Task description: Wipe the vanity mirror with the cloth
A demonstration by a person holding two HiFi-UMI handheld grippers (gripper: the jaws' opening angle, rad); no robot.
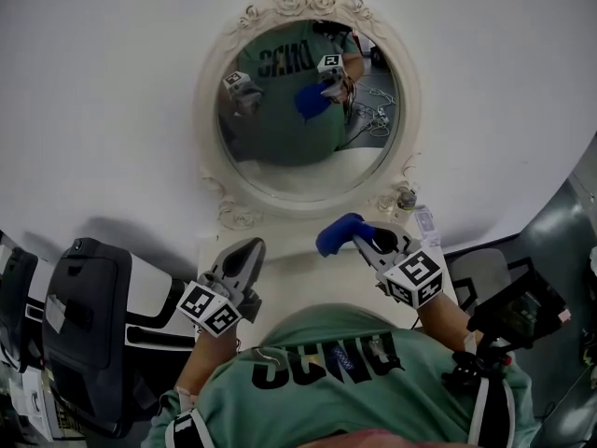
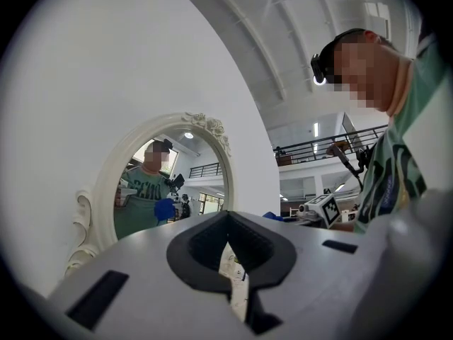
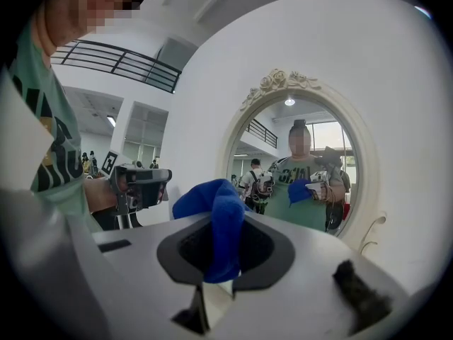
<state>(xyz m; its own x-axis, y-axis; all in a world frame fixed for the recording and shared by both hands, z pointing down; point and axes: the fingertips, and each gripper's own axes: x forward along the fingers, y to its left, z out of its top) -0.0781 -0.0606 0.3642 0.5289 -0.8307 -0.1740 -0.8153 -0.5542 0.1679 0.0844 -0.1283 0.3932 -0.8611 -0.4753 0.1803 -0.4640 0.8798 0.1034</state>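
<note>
Head view. One oval mirror (image 1: 308,124) in a carved white frame, upper centre. One blue cloth (image 1: 338,234), just below the mirror's lower rim, centre right. Two grippers, each with one marker cube. Left gripper (image 1: 248,250) lower centre left; right gripper (image 1: 366,241) lower centre right. Both forearms reach up-frame from the bottom edge, tips pointing at the mirror's foot. Cloth apart from the glass. The mirror reflects both grippers and the cloth.

Left gripper view. Left gripper (image 2: 230,264) at bottom centre, jaws pressed together, nothing between them. Mirror (image 2: 173,183) centre left, upright. Right gripper (image 2: 320,208) centre right, with a sliver of the cloth (image 2: 273,217) beside it.

Right gripper view. Right gripper (image 3: 221,261) at bottom centre, jaws clamped on the cloth (image 3: 221,222), which bunches up above them. Mirror (image 3: 301,168) centre right. Left gripper (image 3: 140,184) centre left, held level in a hand.
</note>
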